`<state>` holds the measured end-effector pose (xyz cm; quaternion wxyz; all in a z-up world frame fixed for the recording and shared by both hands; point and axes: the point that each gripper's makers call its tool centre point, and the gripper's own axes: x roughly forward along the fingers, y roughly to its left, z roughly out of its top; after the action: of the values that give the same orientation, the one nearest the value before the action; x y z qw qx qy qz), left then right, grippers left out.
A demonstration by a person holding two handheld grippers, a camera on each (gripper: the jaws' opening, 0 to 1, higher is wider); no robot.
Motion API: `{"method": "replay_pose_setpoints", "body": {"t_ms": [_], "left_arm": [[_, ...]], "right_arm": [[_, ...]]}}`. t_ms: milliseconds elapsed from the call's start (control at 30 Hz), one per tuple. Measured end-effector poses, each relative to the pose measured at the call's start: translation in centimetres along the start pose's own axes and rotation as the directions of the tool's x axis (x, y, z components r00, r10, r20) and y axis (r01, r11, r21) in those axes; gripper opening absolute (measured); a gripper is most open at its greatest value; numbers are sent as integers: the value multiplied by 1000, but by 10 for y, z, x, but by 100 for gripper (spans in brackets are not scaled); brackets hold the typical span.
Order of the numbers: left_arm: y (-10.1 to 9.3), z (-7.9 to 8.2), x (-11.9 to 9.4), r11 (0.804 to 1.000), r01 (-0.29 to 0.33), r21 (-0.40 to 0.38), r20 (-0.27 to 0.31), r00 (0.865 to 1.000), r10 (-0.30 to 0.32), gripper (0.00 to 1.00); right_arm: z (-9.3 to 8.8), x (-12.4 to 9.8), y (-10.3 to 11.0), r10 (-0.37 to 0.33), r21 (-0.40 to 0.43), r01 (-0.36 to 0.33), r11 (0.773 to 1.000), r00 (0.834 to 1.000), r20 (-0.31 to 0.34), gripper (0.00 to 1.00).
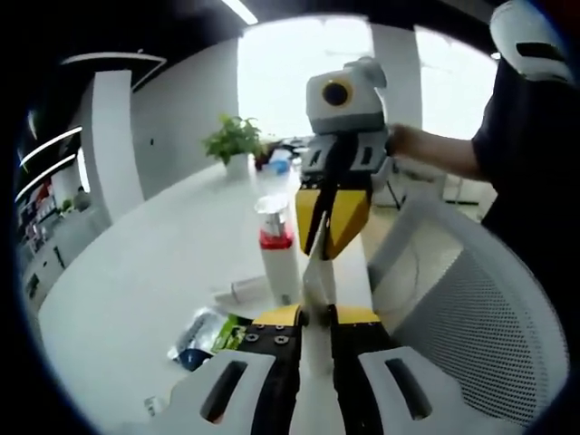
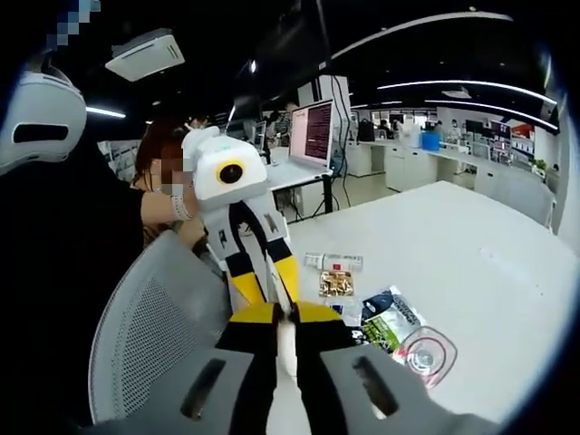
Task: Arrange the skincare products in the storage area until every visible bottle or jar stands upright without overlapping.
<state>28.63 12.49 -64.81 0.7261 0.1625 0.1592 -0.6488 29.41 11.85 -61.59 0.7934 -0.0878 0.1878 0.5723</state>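
Tools meet on one thing: my left tool (image 1: 304, 317) and my right tool (image 1: 332, 237) both pinch a thin white tube (image 1: 315, 272), long way between them. Red-banded bottle (image 1: 276, 249) stands upright just left, on the tabletop (image 1: 136, 281).

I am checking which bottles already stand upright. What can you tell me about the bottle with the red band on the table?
The bottle with the red band stands upright on the white table, seen in the left gripper view. Its body is white, and looks like plastic, with a red band beneath a shiny silver cap. No tool touches it; the right tool hangs just beside it. A flat tube lies at its base, and whether they touch cannot be told.
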Motion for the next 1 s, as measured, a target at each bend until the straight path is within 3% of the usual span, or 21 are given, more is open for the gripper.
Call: {"method": "replay_pose_setpoints", "body": {"t_ms": [400,567,833,1000], "left_arm": [[6,4,7,1000,-12,17,17,1000,11,4],[6,6,10,999,-13,35,10,1000,12,4],[13,7,14,998,-26,50,15,1000,25,4],[17,8,16,998,-35,56,19,999,34,4]], "right_arm": [[2,-17,-11,-92,6,92,996,996,3,11],[-1,-30,-21,-176,49,175,983,984,10,11],[-2,-52,-14,-238,62,237,969,971,1,10],[-11,-69,-15,-315,95,315,944,949,-18,11]]}}
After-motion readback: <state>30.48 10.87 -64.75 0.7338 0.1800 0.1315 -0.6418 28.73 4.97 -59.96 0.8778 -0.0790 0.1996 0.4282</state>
